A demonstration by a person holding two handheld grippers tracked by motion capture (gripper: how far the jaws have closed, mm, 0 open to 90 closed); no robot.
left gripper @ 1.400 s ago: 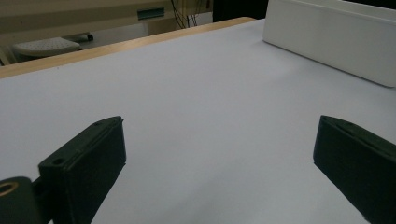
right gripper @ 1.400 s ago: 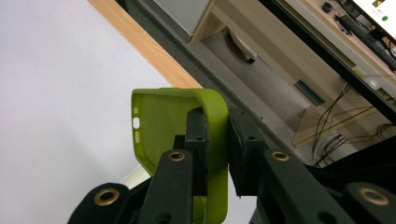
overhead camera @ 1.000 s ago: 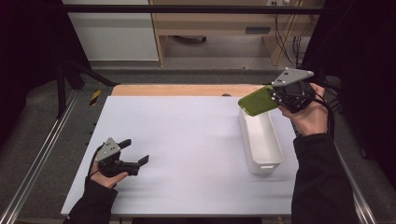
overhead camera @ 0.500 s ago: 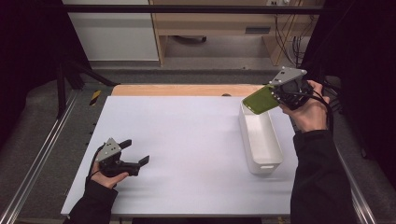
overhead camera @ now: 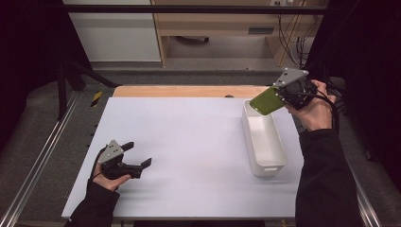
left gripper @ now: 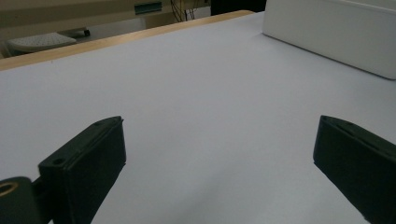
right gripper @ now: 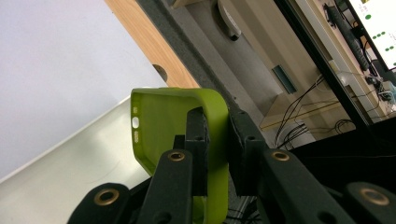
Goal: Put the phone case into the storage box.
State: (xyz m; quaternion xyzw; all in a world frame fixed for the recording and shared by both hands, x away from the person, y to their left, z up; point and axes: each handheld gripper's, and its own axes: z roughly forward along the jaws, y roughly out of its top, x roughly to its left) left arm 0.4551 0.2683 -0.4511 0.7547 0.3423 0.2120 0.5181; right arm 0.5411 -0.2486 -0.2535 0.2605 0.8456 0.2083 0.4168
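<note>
Across the white worktop [overhead camera: 189,142] sits a long white bin [overhead camera: 263,139] near its right edge, lying lengthwise front to back. Above the bin's far end the right tongs [overhead camera: 283,97] hang in the air, jaws clamped on one side wall of a green phone case [right gripper: 182,126], tilted. Near the front left corner the left tongs [overhead camera: 137,158] rest on the worktop, jaws spread wide and holding nothing.

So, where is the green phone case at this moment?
In the high view, the green phone case is at the right, held in the air by the right gripper above the far end of the white bin.
</note>
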